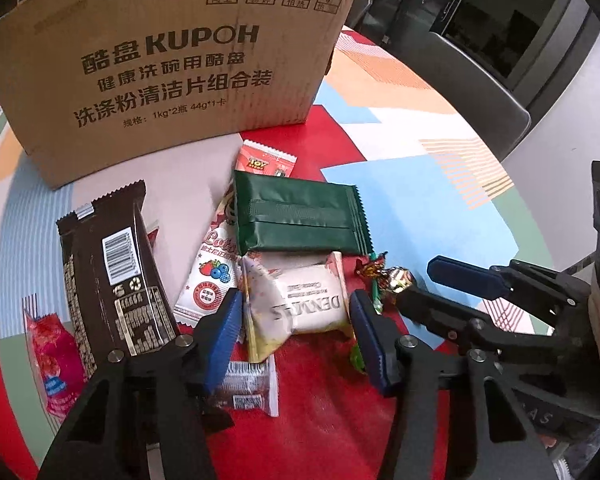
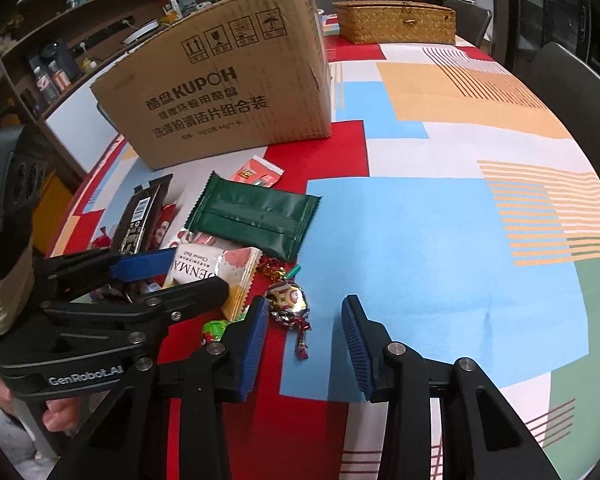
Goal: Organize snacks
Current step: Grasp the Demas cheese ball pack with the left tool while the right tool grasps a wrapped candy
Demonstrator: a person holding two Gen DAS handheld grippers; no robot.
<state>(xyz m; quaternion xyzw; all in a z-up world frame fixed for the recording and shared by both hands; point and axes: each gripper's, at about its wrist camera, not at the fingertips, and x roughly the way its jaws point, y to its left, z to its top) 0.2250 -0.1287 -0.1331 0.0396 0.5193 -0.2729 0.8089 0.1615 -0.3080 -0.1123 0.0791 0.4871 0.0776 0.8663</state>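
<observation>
A pile of snacks lies on the patterned tablecloth in front of a cardboard box. My left gripper is open, its jaws on either side of a white cheese-ball packet. A green packet, a dark brown bar, a white berry packet and a pink packet lie around it. My right gripper is open and empty, above a foil candy.
A red Toy Story packet lies near the box. A small dark wrapped snack lies under my left jaw. A woven basket stands at the far end of the table. A grey chair stands at the right.
</observation>
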